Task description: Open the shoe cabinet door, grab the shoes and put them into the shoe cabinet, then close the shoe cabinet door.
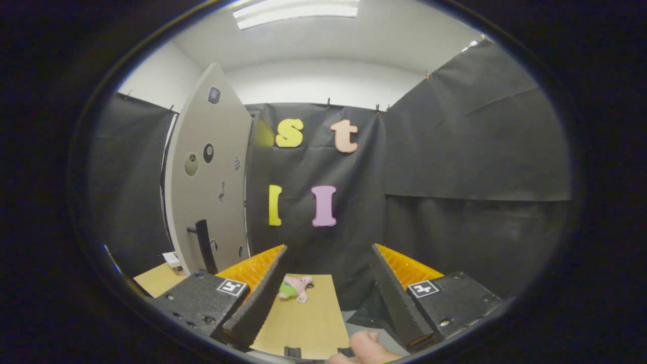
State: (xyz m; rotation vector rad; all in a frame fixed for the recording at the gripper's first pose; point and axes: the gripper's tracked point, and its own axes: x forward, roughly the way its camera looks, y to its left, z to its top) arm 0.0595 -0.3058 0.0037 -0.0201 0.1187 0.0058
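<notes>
Plainly the gripper is empty, its two fingers spread wide apart with nothing between them. Just ahead, close to the left finger, a small pink and green shoe lies on a wooden board, and a hand shows at the board's near edge. Off to the left stands the shoe cabinet, its grey door looking shut, with a dark handle low on it. The risk, I judge, is going for the shoe first: with the door closed there is nowhere to put it. The handle is slim and off-axis, so a skewed approach could slip off it.
</notes>
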